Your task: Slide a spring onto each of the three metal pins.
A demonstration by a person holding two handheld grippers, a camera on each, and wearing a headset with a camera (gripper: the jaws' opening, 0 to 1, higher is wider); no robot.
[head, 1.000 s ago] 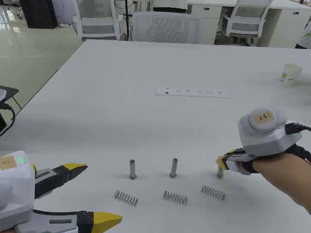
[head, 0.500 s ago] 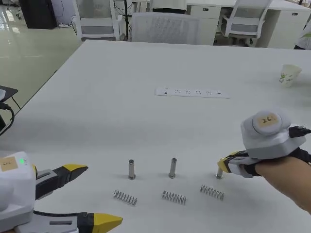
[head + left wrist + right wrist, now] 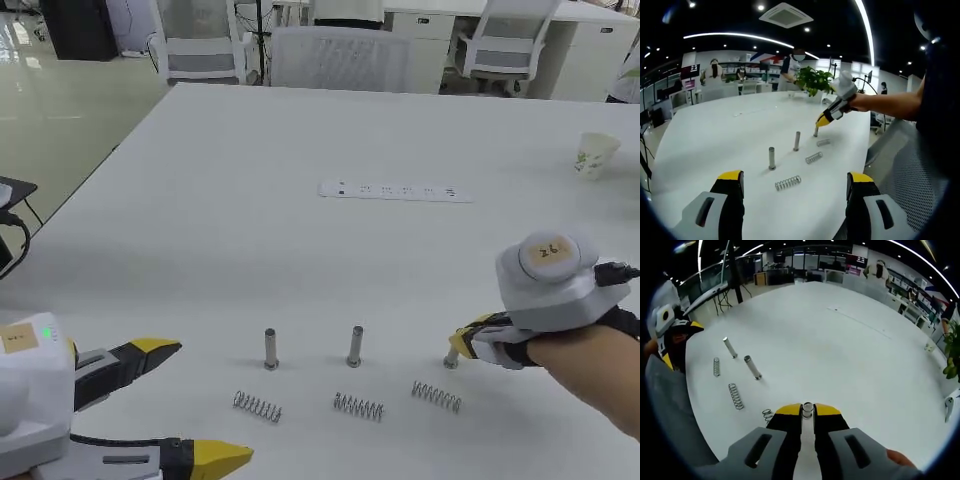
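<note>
White surface [image 3: 300,250] before us: our right gripper [image 3: 807,412] has fingers clamped on the 3 o'clock pin [image 3: 452,359]; our left gripper [image 3: 205,400], at 8 o'clock, holds fingers apart.

The left gripper [image 3: 795,178] shows two black jaws tipped in yellow, standing wide apart above the white tabletop [image 3: 715,135]. Ahead of them three short silvery metal pins stand upright in a row, the nearest pin [image 3: 772,158], the middle pin [image 3: 797,141] and the farthest pin [image 3: 816,131]. A small coiled wire spring lies flat beside each: the nearest spring [image 3: 788,183], the middle spring [image 3: 814,157] and the farthest spring [image 3: 823,142]. The right gripper [image 3: 821,121], grey-white with yellow tips and carried on a bare forearm [image 3: 885,102], reaches in from the right with its tips at the top of the farthest pin.
</note>
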